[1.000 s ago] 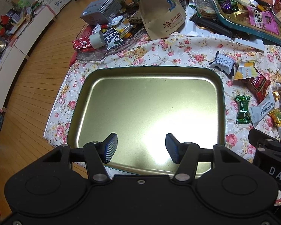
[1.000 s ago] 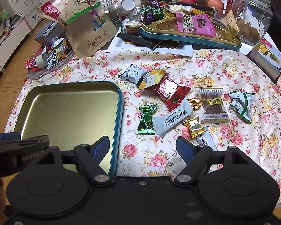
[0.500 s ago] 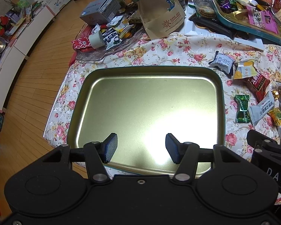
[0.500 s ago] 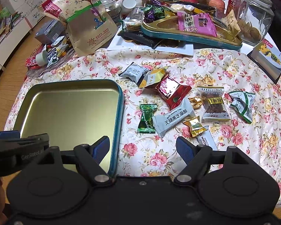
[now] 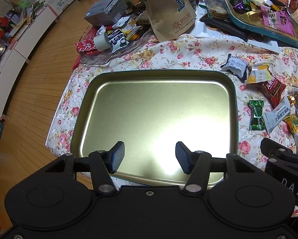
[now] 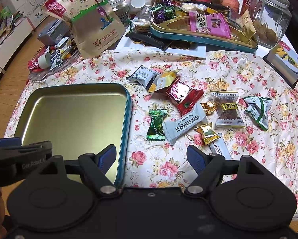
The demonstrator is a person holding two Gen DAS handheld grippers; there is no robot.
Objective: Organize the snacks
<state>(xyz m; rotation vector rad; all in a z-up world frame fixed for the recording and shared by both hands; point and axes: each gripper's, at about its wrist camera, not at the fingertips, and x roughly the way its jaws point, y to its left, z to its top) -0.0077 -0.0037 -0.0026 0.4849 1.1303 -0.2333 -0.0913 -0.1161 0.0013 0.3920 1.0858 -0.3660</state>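
**Nothing Picked Yet: Empty Tin, Loose Snacks Beside It**

Evidently no sorting had begun: the gold tin tray point(image 5: 154, 107) lay bare on the floral-clothed bench point(image 6: 238, 67), and every loose snack sat on the cloth to its right. The left gripper point(image 5: 149, 154) hung over the near part of the tray, jaws spread with nothing between them. The right gripper point(image 6: 151, 157) hovered above bare cloth just beside the tray's teal rim, jaws likewise spread and empty.

Nearest the right gripper lay the green candy point(image 6: 156, 125), touching the grey sesame crisp packet point(image 6: 183, 125); a small gold sweet point(image 6: 206, 133) and a white bar point(image 6: 220, 148) sat just to the right. Farther back, the red foil packet point(image 6: 181, 97) overlapped a yellow-and-white one point(image 6: 162, 81), with a dark grey pouch point(image 6: 142, 75) beside it.

The sensible first pick was probably the green candy, being closest to the tray. To do it well, the right jaws should straddle its narrow middle rather than the twisted ends, coming down clear of the sesame packet so the two were not pinched together. Thin wrappers lie flat, so the pads would need to reach the cloth before closing. The overlapped pile was best left until later.
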